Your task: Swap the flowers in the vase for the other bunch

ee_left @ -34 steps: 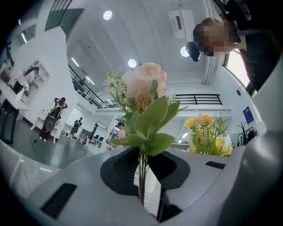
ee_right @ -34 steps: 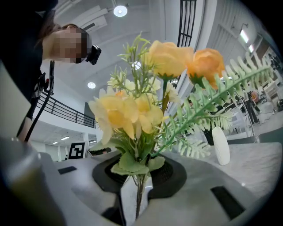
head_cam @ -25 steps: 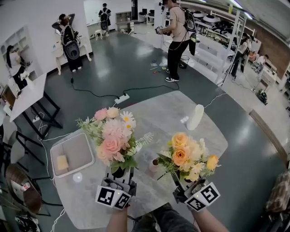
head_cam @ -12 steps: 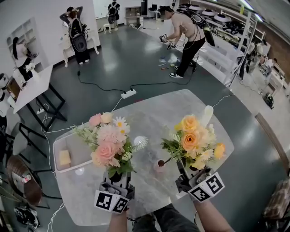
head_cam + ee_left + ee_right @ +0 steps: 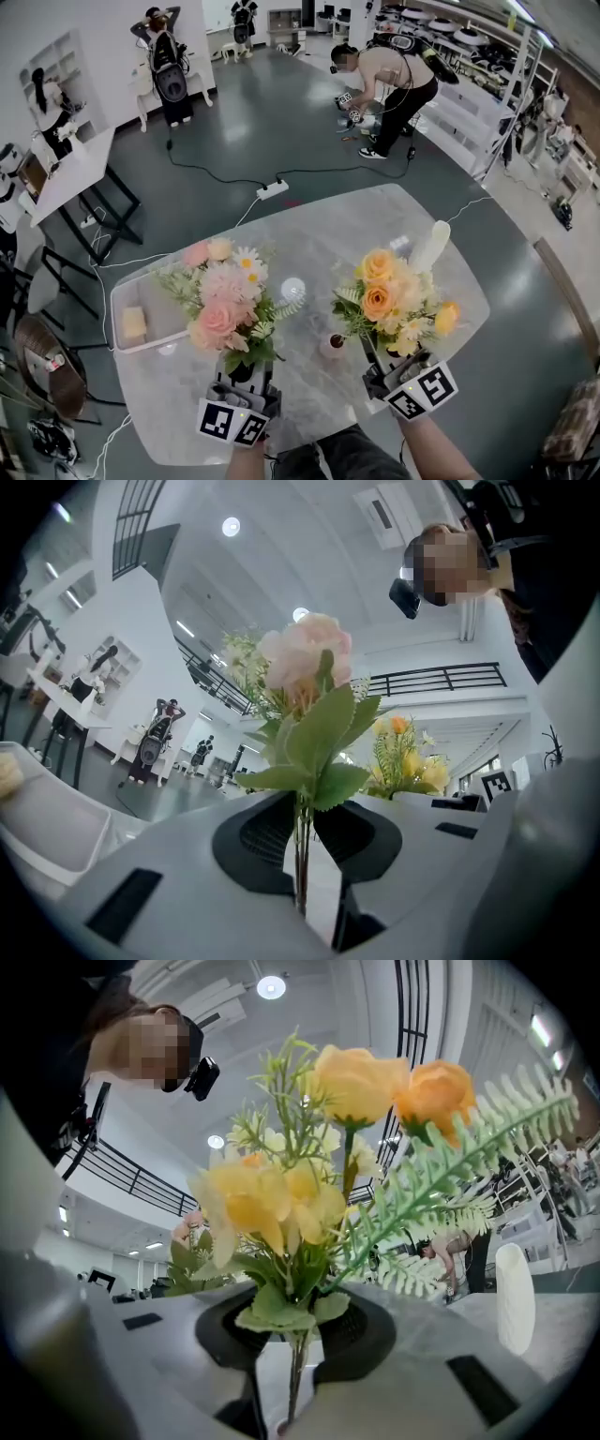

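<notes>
My left gripper is shut on the stems of a pink and white bunch, held upright over the near left of the marble table. In the left gripper view the thin stems are pinched between the dark pads. My right gripper is shut on the stems of a yellow and orange bunch, also upright. A tall white vase stands empty on the table beyond the right bunch and shows again in the right gripper view.
A small pinkish pot sits on the table between the two grippers. A white tray with a yellow sponge lies at the left edge. A small white round object lies mid-table. People stand and bend on the floor beyond, near a power strip.
Both grippers have sunk a little toward the table with their bunches, still gripped the same way. The person at the back has bent over.
</notes>
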The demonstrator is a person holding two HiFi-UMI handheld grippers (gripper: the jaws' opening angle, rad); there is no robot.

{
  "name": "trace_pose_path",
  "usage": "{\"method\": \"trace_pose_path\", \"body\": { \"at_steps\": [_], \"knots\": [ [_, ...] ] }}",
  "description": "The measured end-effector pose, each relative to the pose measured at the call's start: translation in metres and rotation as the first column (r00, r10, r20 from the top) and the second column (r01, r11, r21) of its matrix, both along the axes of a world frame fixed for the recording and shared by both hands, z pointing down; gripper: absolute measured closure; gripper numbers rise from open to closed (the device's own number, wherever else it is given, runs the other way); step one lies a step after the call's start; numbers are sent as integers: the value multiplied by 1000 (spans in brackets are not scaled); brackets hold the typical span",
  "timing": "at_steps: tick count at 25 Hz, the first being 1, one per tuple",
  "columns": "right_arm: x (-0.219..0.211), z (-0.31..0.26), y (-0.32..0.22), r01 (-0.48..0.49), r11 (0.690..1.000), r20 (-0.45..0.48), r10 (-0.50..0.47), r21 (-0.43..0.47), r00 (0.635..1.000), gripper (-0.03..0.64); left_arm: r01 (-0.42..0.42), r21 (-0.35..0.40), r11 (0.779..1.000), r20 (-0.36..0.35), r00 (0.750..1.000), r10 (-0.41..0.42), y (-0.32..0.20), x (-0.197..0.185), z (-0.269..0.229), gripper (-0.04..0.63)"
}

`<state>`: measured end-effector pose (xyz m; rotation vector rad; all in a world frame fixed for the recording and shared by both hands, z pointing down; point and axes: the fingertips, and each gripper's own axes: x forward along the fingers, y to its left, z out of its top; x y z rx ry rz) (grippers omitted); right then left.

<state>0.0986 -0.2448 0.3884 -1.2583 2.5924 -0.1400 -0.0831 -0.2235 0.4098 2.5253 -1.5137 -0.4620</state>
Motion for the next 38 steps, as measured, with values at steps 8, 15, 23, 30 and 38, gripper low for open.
{"method": "trace_pose_path", "body": {
  "at_steps": [8, 15, 23, 30, 38],
  "knots": [
    [-20, 33, 4, 6, 1000, -66, -6, -9, 998, 508, 3, -16, 1000, -11, 1000, -4, -4, 0, 13, 522],
    [-37, 62, 7, -2, 1000, -95, -1, -28, 996, 508, 13, -30, 999, -5, 1000, -13, 9, -10, 29, 522],
    [-32, 61, 5, 28, 999, -124, -30, -17, 992, 506, 36, -22, 999, -12, 999, -36, 12, -4, 23, 522],
    [-36, 56, 4, 31, 1000, -125, -31, 2, 992, 506, 32, -10, 999, -10, 999, -32, 13, -4, 18, 522],
    [-34, 59, 4, 24, 1000, -129, -25, -5, 991, 466, 30, -9, 1000, -3, 1000, -30, 13, -4, 18, 522]
  ]
}}
